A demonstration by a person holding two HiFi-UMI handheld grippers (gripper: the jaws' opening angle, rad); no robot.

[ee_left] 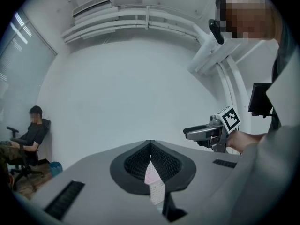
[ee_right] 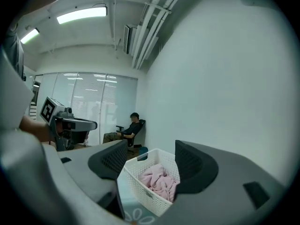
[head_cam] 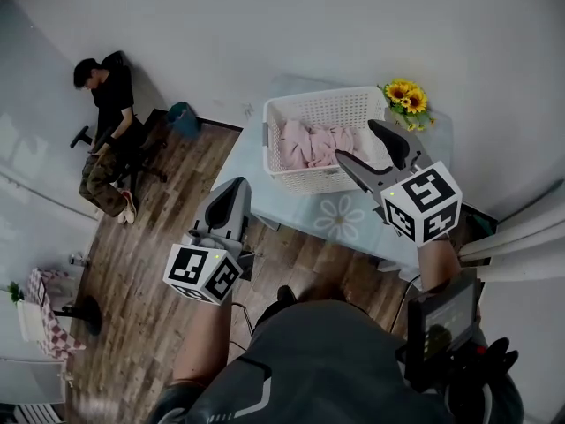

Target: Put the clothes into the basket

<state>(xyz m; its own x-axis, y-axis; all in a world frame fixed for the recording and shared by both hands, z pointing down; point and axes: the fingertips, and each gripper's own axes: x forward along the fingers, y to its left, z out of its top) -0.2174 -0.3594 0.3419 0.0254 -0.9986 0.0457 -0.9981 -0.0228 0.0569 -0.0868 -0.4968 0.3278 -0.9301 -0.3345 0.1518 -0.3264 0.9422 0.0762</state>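
Up at 12 to 1 o'clock in the head view, a white lattice basket [head_cam: 318,109] on a pale blue table [head_cam: 291,203]. Inside it, toward the left half, a crumpled heap of pink clothes [head_cam: 311,144], wholly within the walls. Just beside the basket's far right corner, at 1 o'clock, a bunch of sunflowers [head_cam: 406,98]. On the tabletop at 6 o'clock of the basket, a printed white flower [head_cam: 340,217].

At 2 o'clock, the right gripper [head_cam: 355,140]: stands open, jaws well apart, grips nothing. Points toward 11 o'clock and overlaps the basket's right end in the head view. In the right gripper view, frames basket and clothes in the gap, beyond the pads and touching neither.

At 7 o'clock, the left gripper [head_cam: 231,193]: closed, pads pressed together at the tips, nothing caught between. Hovers over the wooden floor [head_cam: 150,263] off the table's left edge, well apart from the basket. Through a thin slit low between the pads, only a sliver of white lattice and pink far behind.

At 10 o'clock, by the wall, a person [head_cam: 106,131] in dark clothes seated in a chair, with a teal bin [head_cam: 184,118] near, at 3 o'clock of the chair.
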